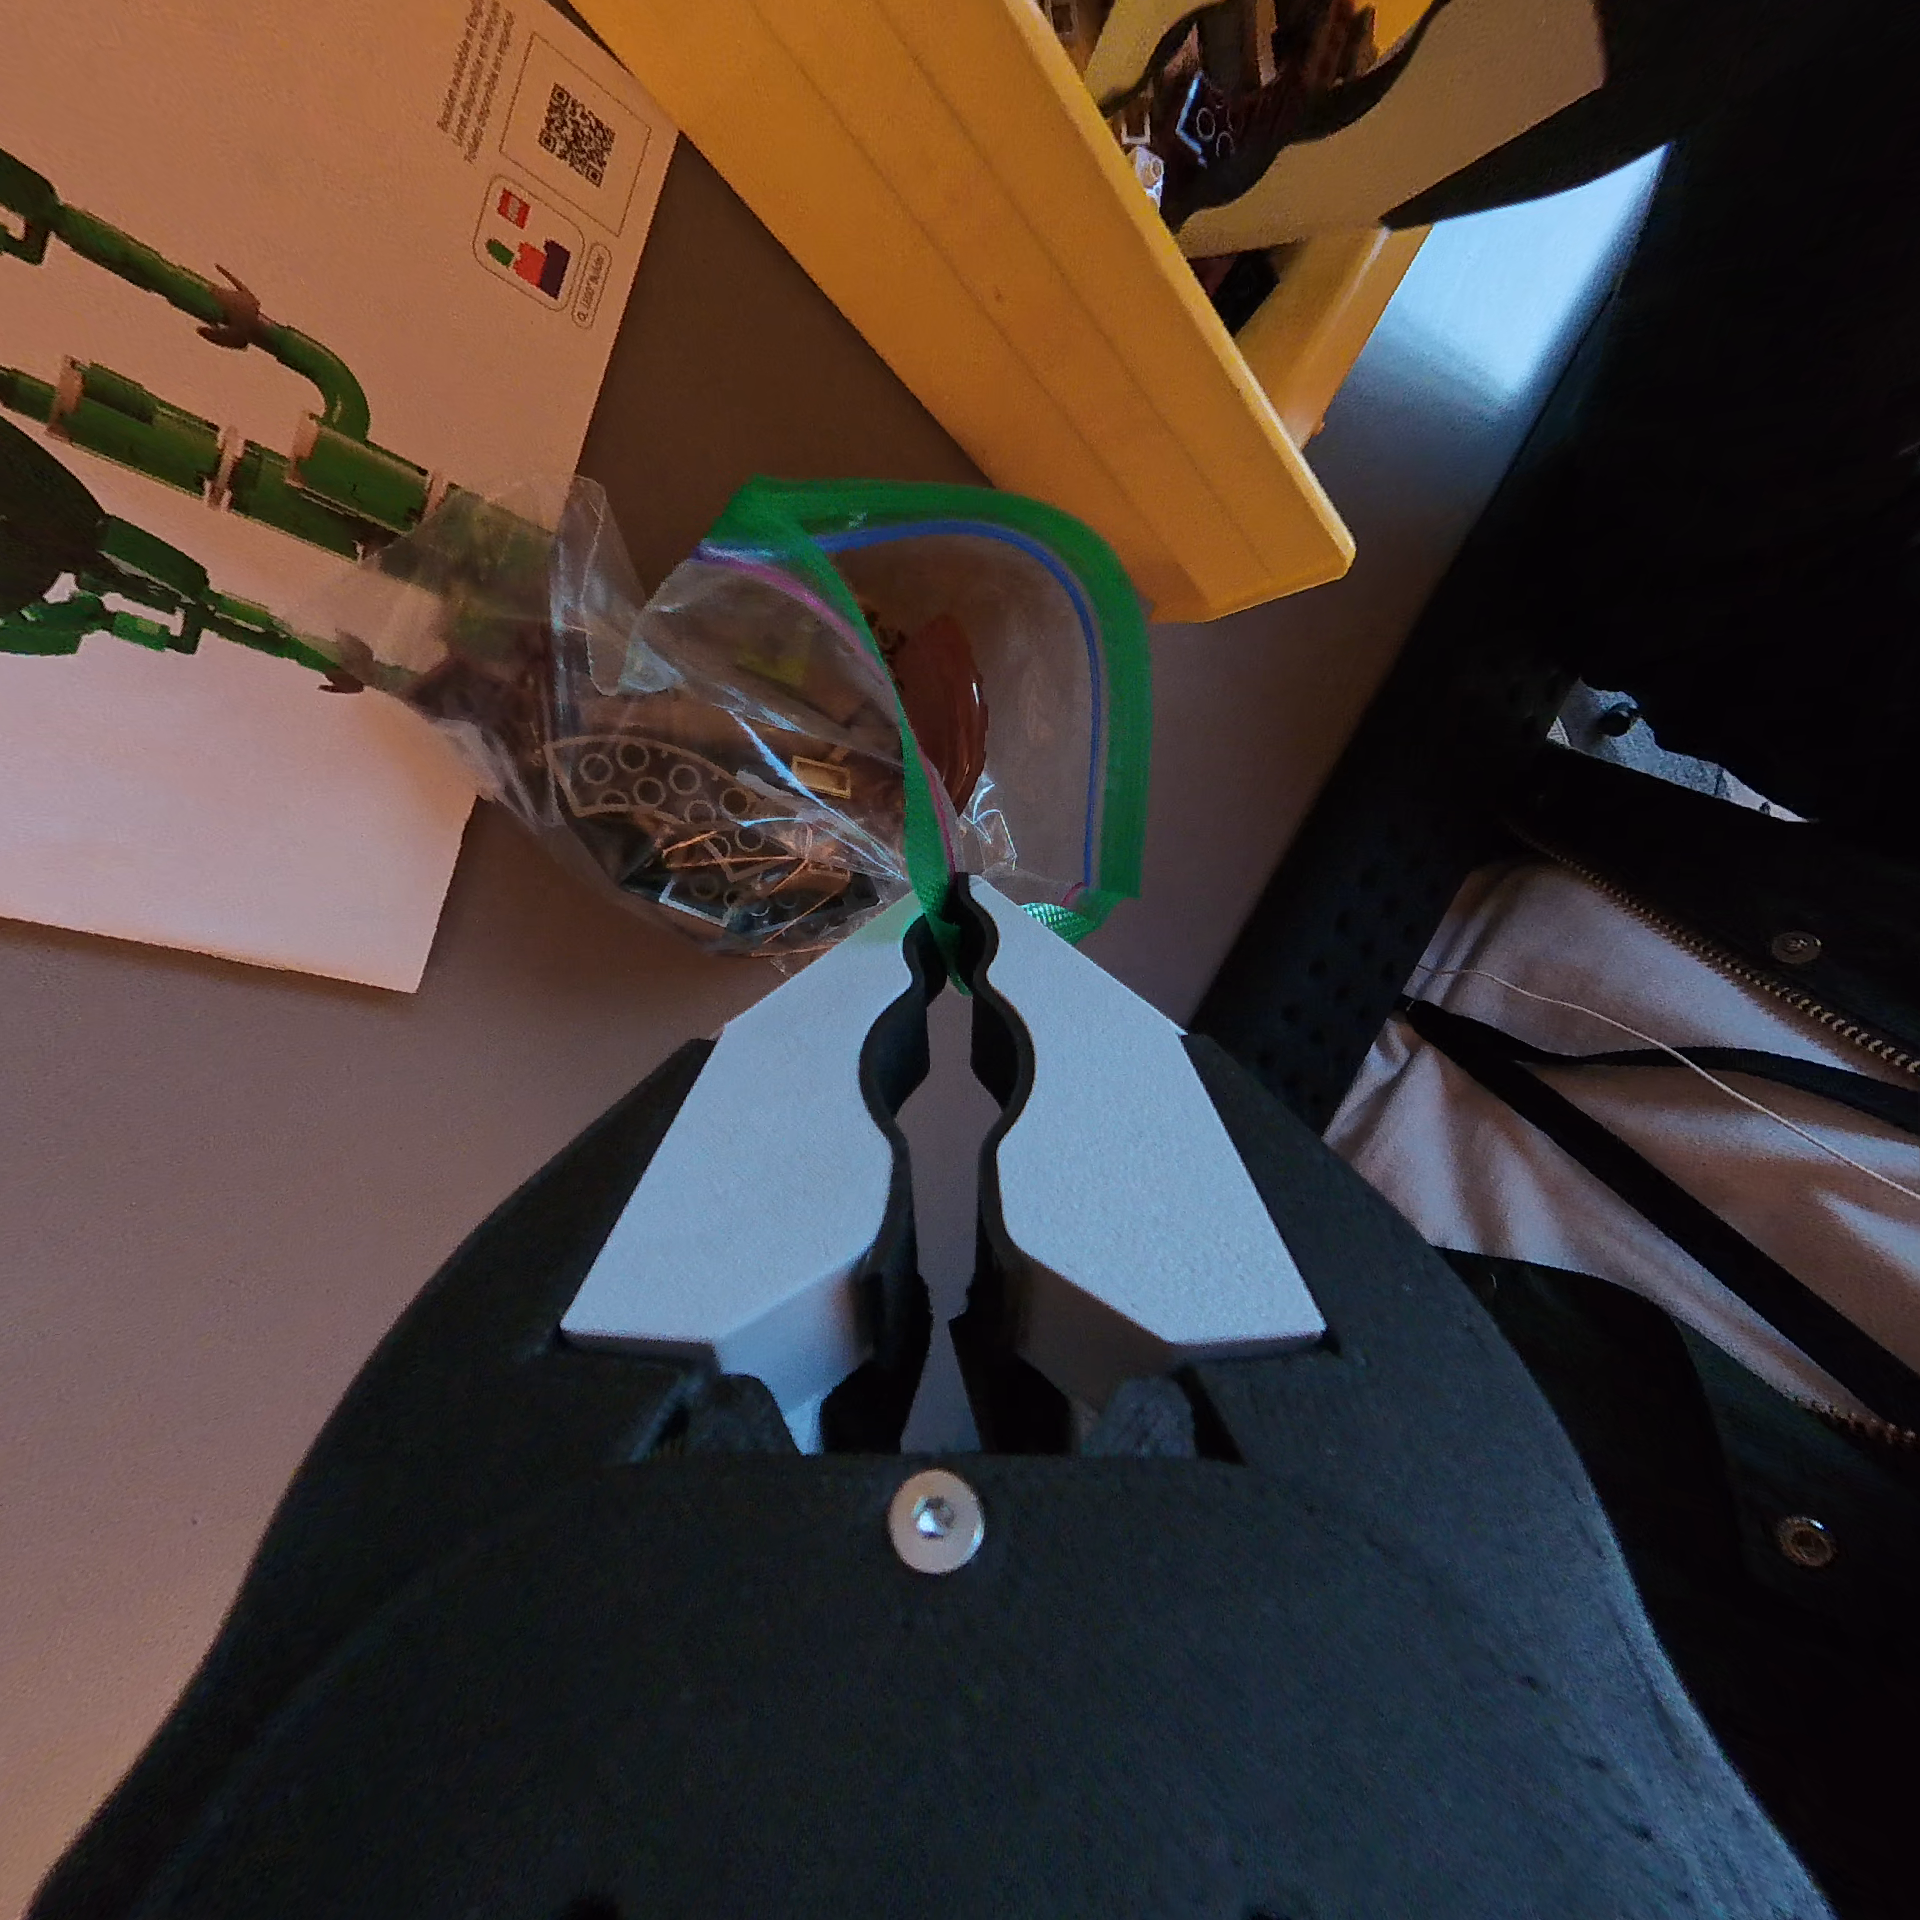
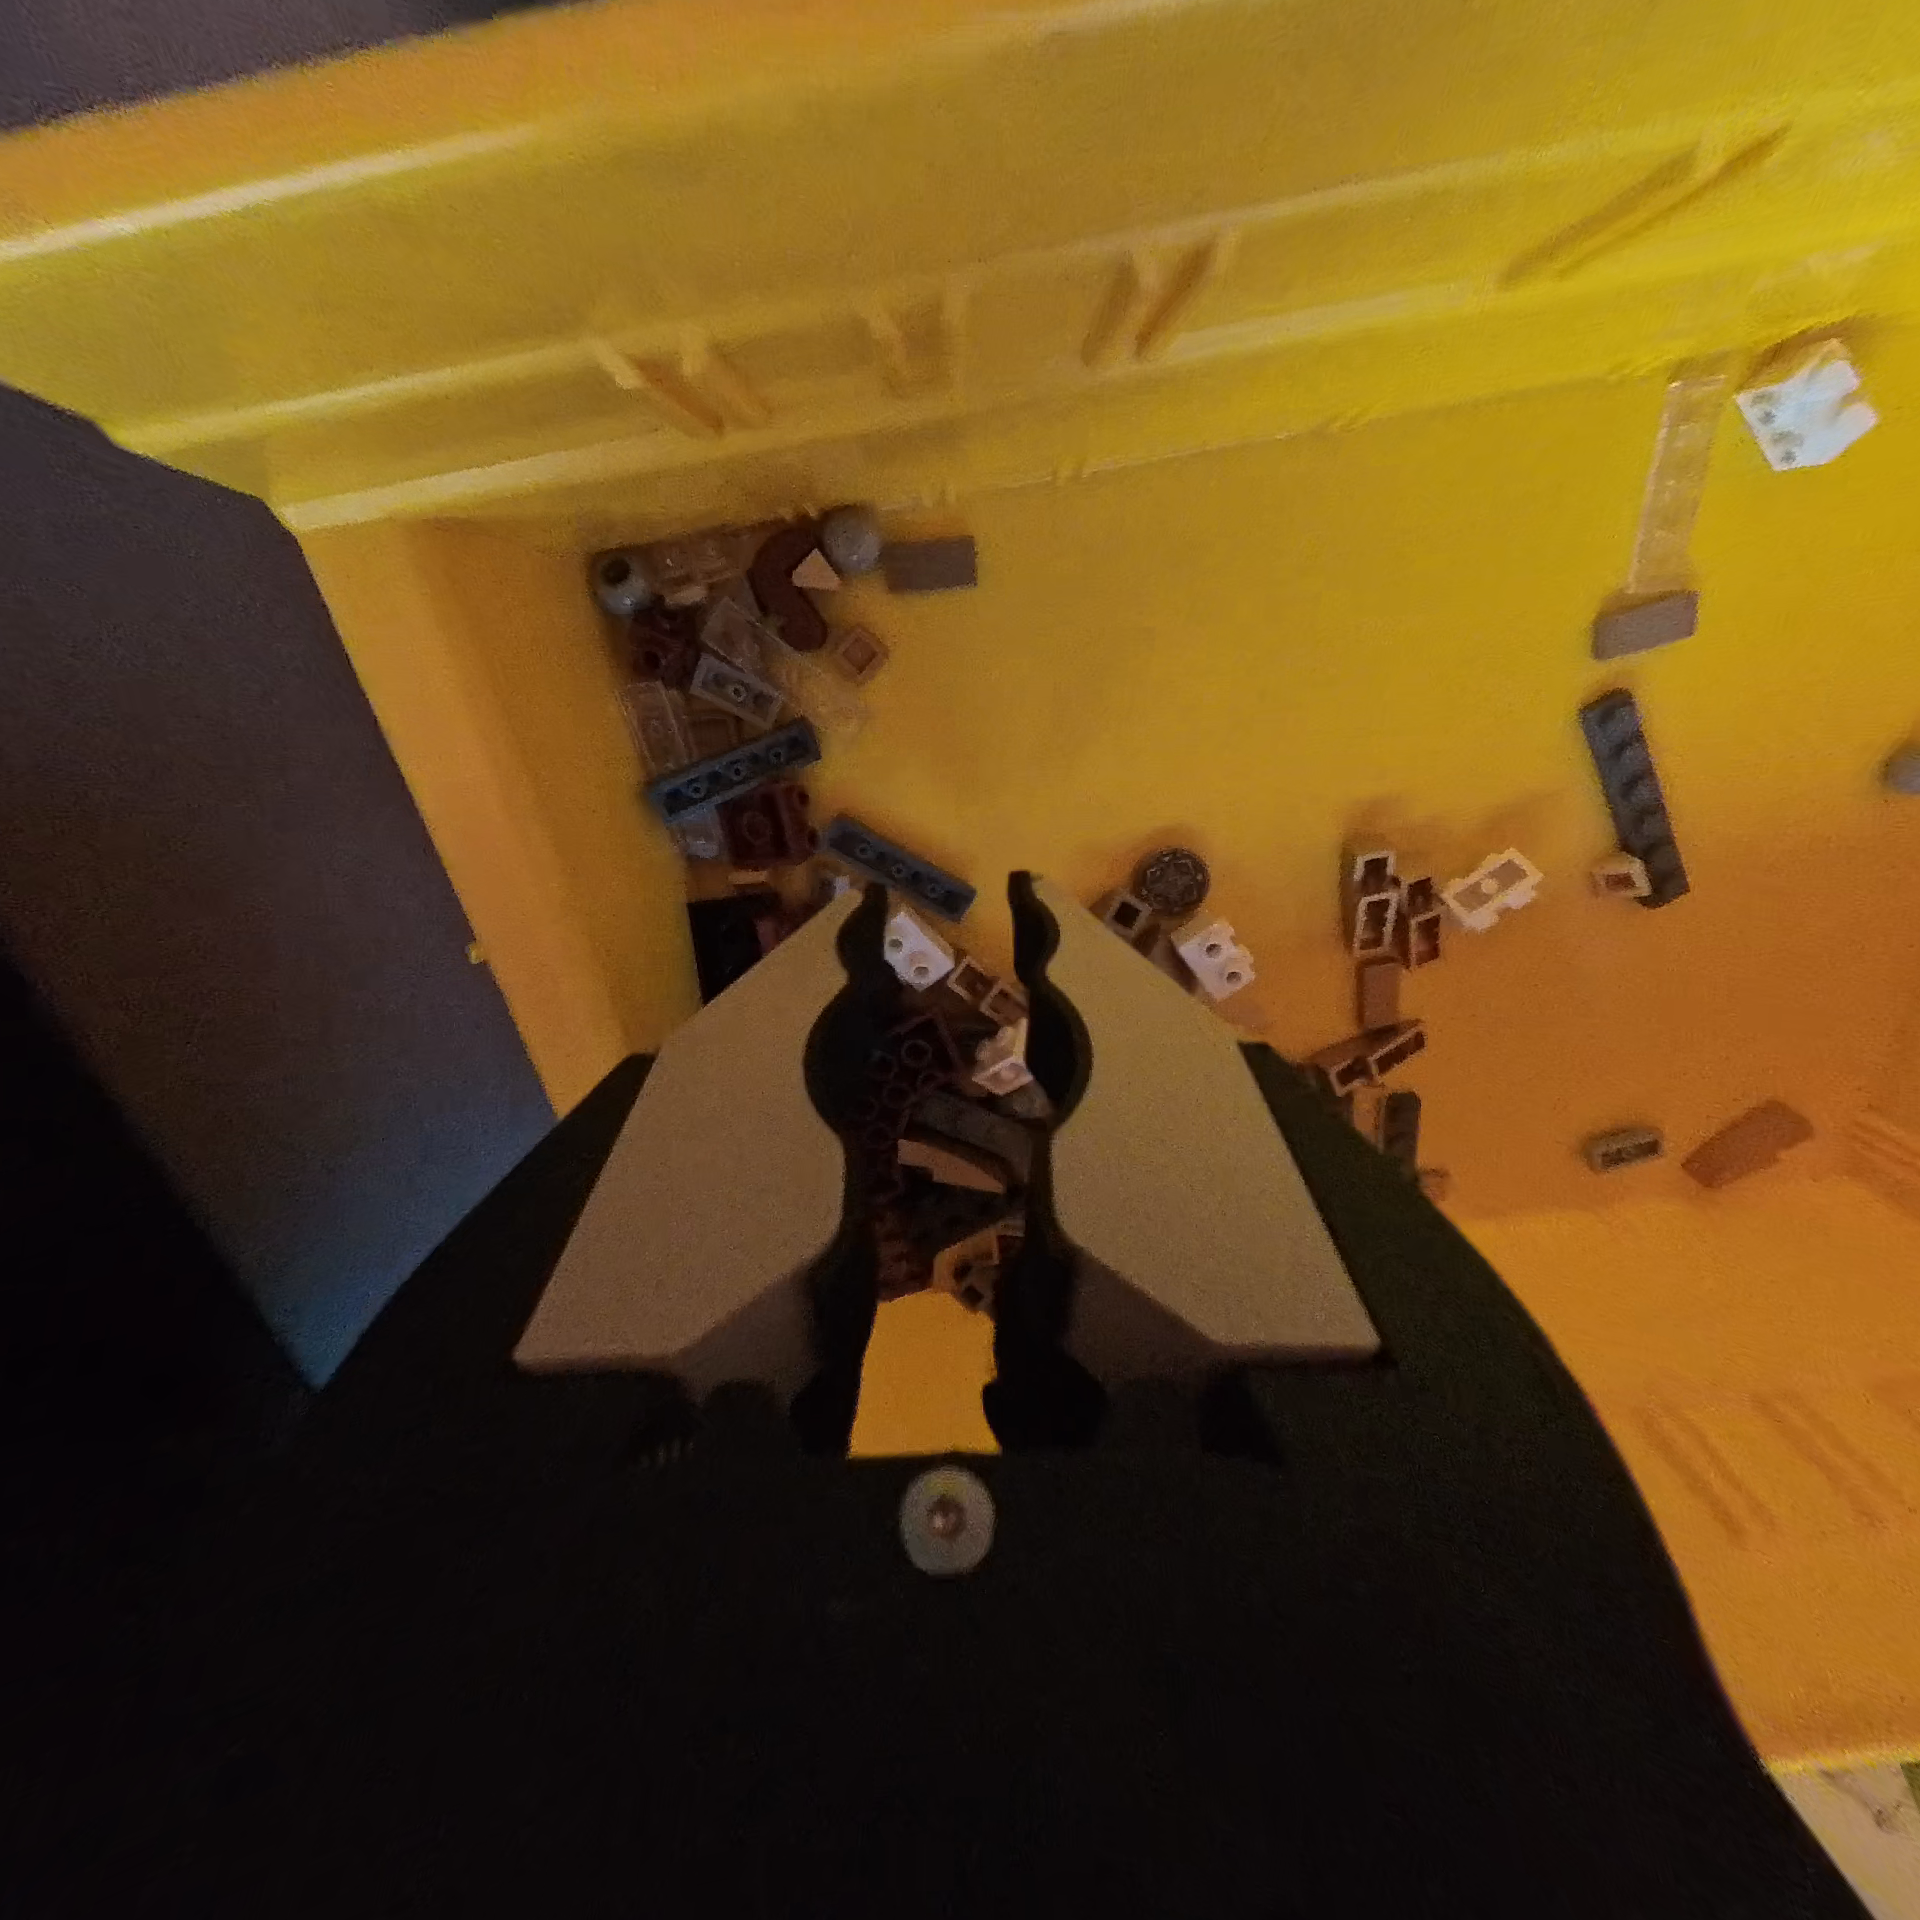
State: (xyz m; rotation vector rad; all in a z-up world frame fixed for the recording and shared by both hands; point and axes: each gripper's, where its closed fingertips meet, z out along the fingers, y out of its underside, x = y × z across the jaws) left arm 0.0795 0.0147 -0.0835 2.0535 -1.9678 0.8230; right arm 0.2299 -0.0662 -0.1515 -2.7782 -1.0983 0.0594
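My left gripper (image 1: 958,914) is shut on the green zip rim of a clear plastic bag (image 1: 727,748). The bag's mouth gapes open, and dark toy bricks and a brown piece lie inside it. The bag rests on the grey table beside a yellow bin (image 1: 997,281). My right gripper (image 2: 948,904) is open and empty, pointing down into the yellow bin (image 2: 1195,665). It hovers over a heap of small brown, white and grey bricks (image 2: 956,1091) by the bin's left wall. My right gripper also shows above the bin in the left wrist view (image 1: 1299,114).
A printed booklet (image 1: 239,582) with green plant pictures lies on the table left of the bag. More loose bricks (image 2: 1382,925) are scattered over the bin's floor. A person's dark jacket and beige garment (image 1: 1621,1091) are beyond the table edge on the right. My hands' fingertips stand some 20 centimeters from each other.
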